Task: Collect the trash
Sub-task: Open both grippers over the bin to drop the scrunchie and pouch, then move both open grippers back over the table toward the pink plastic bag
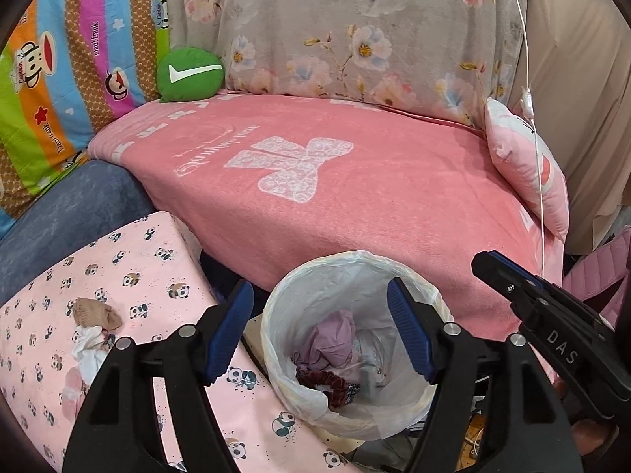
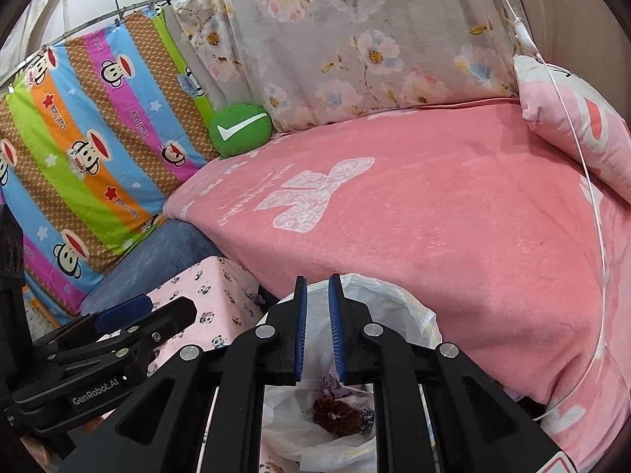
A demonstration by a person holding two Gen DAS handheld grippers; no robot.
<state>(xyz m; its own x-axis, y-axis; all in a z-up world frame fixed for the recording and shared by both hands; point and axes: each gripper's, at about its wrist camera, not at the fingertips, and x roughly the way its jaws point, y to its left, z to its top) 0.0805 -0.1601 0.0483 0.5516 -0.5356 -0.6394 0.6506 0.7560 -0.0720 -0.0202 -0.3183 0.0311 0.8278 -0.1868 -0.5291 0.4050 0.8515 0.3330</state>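
Left wrist view: the left gripper (image 1: 320, 329) gapes empty above the white plastic-lined round bin (image 1: 351, 339). The right gripper (image 2: 315, 327) (nearly closed) holds nothing; bin contents partly hidden.

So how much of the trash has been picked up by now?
Some is done: the lined bin already holds a dark red scrunchie and purple crumpled scraps. Nothing is in hand; the left gripper is open above the bin, and the right gripper grips nothing. Left: a beige sock and white wad on the panda cloth.
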